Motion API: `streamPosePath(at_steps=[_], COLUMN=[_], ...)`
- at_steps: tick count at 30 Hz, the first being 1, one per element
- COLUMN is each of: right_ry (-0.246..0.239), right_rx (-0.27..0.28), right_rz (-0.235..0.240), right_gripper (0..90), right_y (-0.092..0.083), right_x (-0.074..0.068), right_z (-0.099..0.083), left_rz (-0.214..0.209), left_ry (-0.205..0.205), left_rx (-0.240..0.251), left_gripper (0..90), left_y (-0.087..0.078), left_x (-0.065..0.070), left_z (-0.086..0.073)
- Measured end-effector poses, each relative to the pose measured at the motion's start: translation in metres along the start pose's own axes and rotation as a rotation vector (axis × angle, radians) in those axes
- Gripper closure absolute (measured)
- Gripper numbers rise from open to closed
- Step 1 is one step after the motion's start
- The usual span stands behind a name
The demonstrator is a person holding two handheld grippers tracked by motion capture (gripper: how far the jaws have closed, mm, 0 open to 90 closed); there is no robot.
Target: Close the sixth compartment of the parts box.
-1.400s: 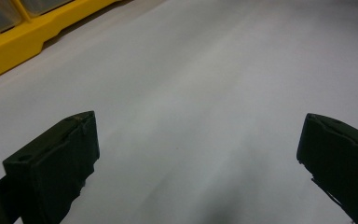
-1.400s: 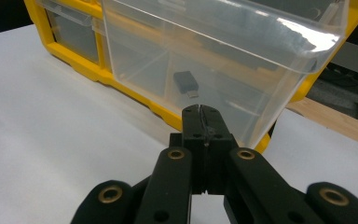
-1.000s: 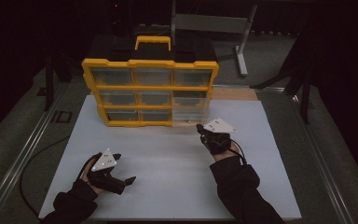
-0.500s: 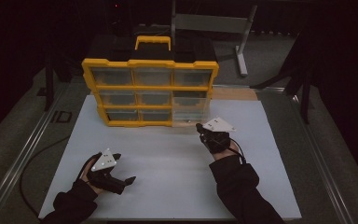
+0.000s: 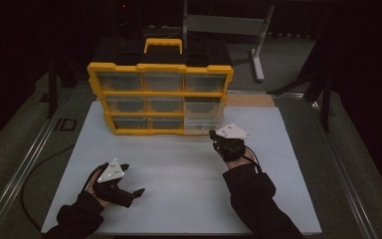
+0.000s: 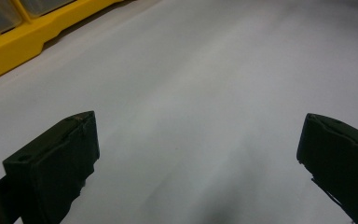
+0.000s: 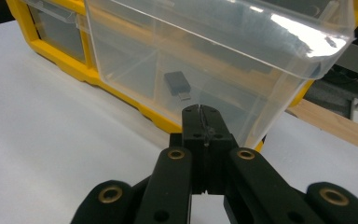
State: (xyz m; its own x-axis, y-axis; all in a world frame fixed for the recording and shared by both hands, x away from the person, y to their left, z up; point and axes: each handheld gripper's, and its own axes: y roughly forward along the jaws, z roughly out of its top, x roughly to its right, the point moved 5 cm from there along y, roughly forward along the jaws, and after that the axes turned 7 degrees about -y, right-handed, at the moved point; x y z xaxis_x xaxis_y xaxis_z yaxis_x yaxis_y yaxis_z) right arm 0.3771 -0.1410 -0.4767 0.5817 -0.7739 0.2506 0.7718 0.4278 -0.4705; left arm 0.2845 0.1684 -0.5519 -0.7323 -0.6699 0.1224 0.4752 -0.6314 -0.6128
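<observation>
The right hand-held gripper (image 7: pixel 200 108) is closed on the front edge of the clear drawer (image 7: pixel 205 56), with a small dark adapter (image 7: pixel 177 84) lying just beyond its tips. The left hand-held gripper (image 6: pixel 198 154) hangs wide open over the white counter (image 6: pixel 205 84), its jaws holding nothing.

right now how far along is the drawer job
Done: the bottom right clear drawer sits pulled partway out of the yellow organizer, with a small dark adapter inside. In hand: the right tool is shut at the drawer's front; whether it pinches the wall is unclear. The left tool rests open over the white board. Left, probably: taking the adapter out or closing the drawer.
</observation>
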Motion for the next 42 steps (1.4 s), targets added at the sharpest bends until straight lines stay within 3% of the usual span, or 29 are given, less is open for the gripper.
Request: streamPosePath(at_steps=[42], right_ry=[0.002], right_rx=[-0.011], right_rz=[-0.014], right_gripper=[90.0], right_y=[0.018], right_x=[0.011], right_z=[0.016], left_rz=[-0.004], left_ry=[0.003], left_rx=[-0.001], left_gripper=[0.3], left_y=[0.0], left_x=[0.0], left_z=[0.001])
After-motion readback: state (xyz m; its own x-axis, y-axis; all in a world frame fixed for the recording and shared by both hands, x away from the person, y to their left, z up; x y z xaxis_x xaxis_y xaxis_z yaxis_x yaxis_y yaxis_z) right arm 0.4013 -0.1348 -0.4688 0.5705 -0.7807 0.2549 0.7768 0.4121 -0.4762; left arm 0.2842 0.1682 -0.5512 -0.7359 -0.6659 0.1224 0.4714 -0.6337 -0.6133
